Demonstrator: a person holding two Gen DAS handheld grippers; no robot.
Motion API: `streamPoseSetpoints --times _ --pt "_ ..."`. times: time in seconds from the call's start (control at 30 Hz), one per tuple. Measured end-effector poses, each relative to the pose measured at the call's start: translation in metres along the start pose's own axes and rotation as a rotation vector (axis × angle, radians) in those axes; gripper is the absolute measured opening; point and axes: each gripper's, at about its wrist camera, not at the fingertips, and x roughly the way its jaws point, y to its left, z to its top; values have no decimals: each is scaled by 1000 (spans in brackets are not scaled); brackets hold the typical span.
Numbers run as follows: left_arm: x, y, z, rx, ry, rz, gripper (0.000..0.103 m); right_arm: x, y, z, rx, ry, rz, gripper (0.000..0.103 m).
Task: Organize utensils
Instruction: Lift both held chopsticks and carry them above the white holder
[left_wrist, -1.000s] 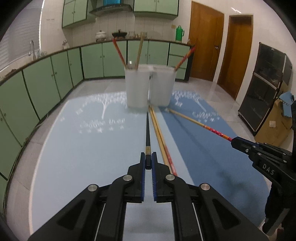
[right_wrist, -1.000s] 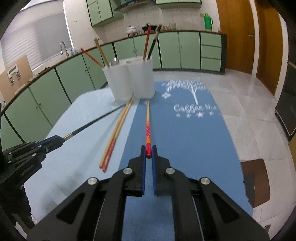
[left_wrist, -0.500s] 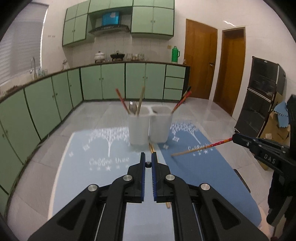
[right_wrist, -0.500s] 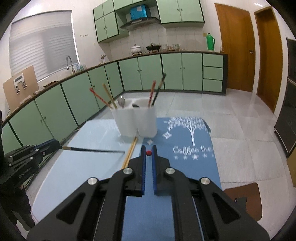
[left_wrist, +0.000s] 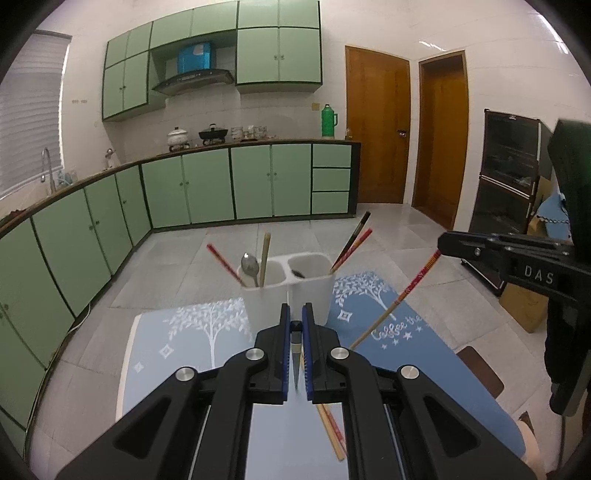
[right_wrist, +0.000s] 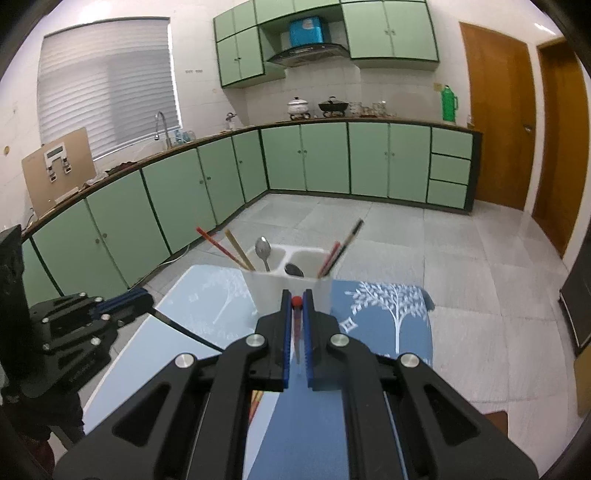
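Note:
A white two-compartment holder (left_wrist: 314, 291) (right_wrist: 273, 288) stands at the far end of the table with chopsticks and spoons in it. My left gripper (left_wrist: 295, 325) is shut on a black chopstick (right_wrist: 184, 328), held raised with its tip hanging down. My right gripper (right_wrist: 296, 302) is shut on a red-ended chopstick (left_wrist: 399, 295), also raised and slanting down toward the table. A pair of wooden chopsticks (left_wrist: 330, 424) lies on the table below my left gripper.
The table has a light blue mat (left_wrist: 177, 332) on the left and a darker blue mat (right_wrist: 388, 325) on the right. Green kitchen cabinets (left_wrist: 207, 188) and tiled floor lie beyond the table's far edge.
Both grippers have lifted their chopsticks off the table and tilted up; the chopsticks went from lying flat to hanging from the jaws. The holder now sits lower in both views.

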Motion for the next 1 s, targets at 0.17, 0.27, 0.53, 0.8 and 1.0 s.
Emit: streamPoseSetpoints --times 0.17,0.27,0.53,0.8,1.0 --pt "-7 -4 21 12 -53 -23 6 -7 -3 28 -11 -32 29 5" --pt "-15 -2 41 17 -110 -22 6 -19 -9 49 -5 -74 48 5" --pt "-26 5 108 -3 -294 -9 6 -31 -18 106 -23 -185 25 5" --pt "22 8 139 -1 -339 29 6 13 -31 127 -29 -158 -19 5" --pt "82 22 134 -24 -262 45 6 62 -38 123 -13 -95 -22 5"
